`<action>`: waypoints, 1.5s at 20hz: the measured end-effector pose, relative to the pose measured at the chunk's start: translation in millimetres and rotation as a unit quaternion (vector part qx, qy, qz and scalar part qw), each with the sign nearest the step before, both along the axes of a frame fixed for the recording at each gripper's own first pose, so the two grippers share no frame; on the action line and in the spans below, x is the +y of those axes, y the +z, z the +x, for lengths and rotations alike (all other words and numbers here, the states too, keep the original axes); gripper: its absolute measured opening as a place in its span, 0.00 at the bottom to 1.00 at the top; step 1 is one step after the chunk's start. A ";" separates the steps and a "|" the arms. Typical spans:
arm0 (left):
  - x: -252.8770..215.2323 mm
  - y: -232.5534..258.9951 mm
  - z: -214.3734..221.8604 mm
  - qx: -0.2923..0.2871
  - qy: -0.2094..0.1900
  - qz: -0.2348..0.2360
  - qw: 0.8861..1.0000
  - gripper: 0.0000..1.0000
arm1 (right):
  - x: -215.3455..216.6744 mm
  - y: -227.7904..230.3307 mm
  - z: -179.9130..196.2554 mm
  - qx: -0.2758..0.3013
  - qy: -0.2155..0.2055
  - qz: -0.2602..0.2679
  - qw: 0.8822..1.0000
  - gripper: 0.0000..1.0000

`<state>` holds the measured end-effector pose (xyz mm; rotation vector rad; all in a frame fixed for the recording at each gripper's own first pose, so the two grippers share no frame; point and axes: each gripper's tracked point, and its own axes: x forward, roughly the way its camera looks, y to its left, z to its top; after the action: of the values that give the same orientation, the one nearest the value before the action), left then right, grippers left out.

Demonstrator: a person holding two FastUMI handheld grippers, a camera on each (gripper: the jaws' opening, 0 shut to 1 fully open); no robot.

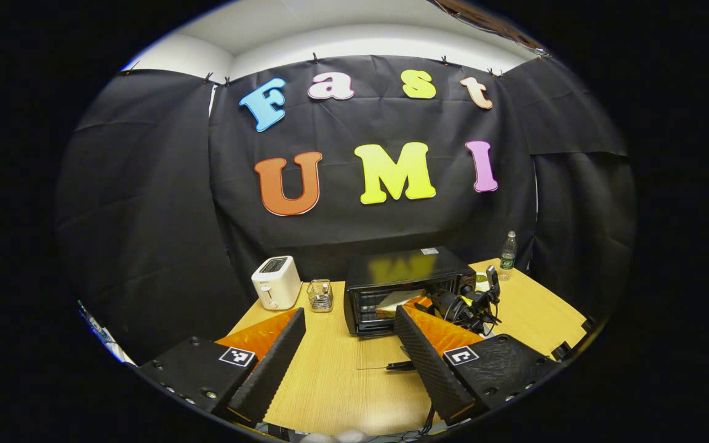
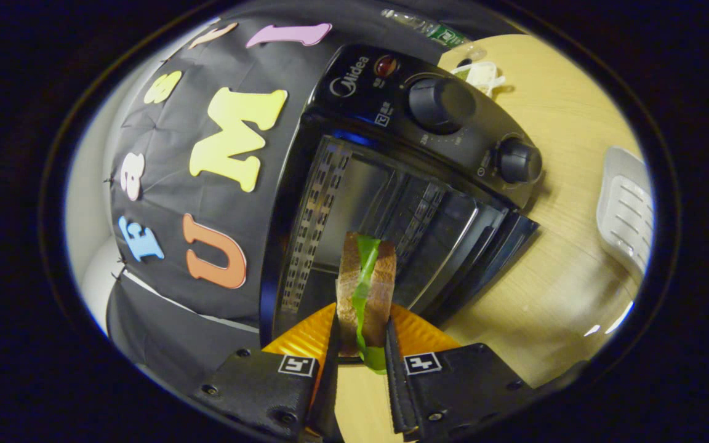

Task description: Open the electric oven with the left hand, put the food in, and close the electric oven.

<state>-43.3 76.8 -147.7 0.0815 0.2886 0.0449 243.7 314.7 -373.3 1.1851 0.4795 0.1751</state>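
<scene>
Even overhead light keeps both views bright and sharp; fisheye bending curves the edges, and glare streaks the oven (image 1: 407, 271) top.

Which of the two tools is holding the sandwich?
The right tool: both fingers squeeze the sandwich before the open oven. The left tool is open, empty.

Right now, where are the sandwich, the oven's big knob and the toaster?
sandwich (image 2: 364, 289): right gripper view, on the bread's edge.
big knob (image 2: 439, 104): right gripper view, on its face.
toaster (image 1: 276, 284): left gripper view, on its front.
</scene>
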 end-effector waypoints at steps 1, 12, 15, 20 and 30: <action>1.5 -0.9 0.3 0.002 0.002 -0.001 1.000 0.95 | 1.2 -2.9 5.0 0.001 -0.004 -0.006 1.000 0.34; 0.2 -1.6 3.2 0.001 0.005 -0.011 1.000 0.95 | -6.7 -19.8 24.5 0.006 0.018 -0.130 0.991 0.44; -1.2 0.6 5.0 -0.001 0.005 -0.014 1.000 0.95 | -10.4 -28.1 21.0 0.014 0.040 -0.220 0.975 0.60; -6.7 0.5 6.0 -0.004 0.001 -0.017 1.000 0.95 | -31.5 -28.4 16.3 -0.001 0.050 -0.340 0.939 0.94; -8.5 0.6 10.4 -0.030 0.000 -0.011 0.999 0.95 | -67.3 36.3 -43.9 -0.076 0.078 -0.438 0.892 1.00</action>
<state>-33.0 68.3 -147.1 0.0589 0.2285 0.0443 199.8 247.4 -337.0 0.2415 0.4396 0.1601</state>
